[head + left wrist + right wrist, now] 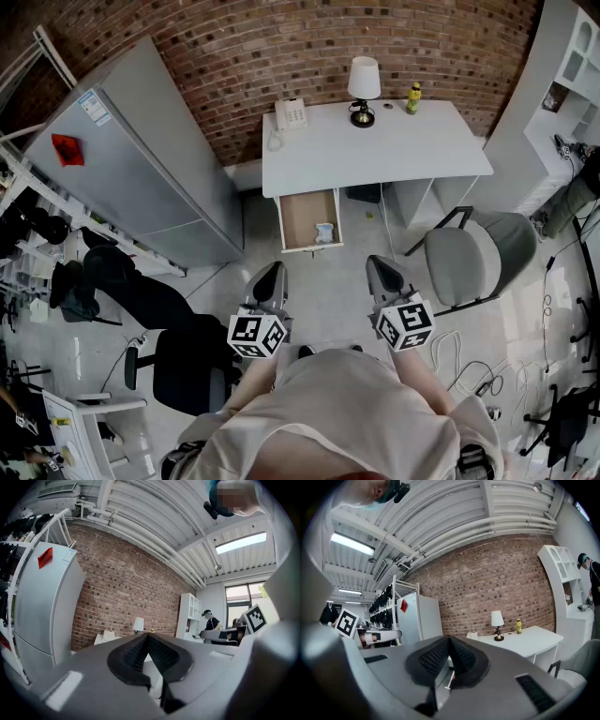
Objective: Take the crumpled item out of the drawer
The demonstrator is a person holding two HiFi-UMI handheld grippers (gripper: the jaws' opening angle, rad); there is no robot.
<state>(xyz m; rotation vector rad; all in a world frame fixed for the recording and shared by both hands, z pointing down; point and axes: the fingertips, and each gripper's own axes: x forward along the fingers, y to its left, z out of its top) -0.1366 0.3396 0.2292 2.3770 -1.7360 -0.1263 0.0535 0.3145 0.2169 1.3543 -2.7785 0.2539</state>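
"Two grippers: how do they stand?"

"The left gripper (272, 273) and the right gripper (380, 266) each have their jaws pressed together with nothing between them. They are held side by side above the floor, well apart from the drawer (300, 216)."

"And the crumpled item (324, 232)?"

"It lies in the open drawer, at its right side, under a white tabletop (375, 155) carrying a phone (292, 113), a lamp (363, 89) and a yellow bottle (413, 97)."

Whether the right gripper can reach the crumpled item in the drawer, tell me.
Probably, once nearer: drawer open, crumpled item uncovered, floor between unblocked; the shut right gripper must open first.
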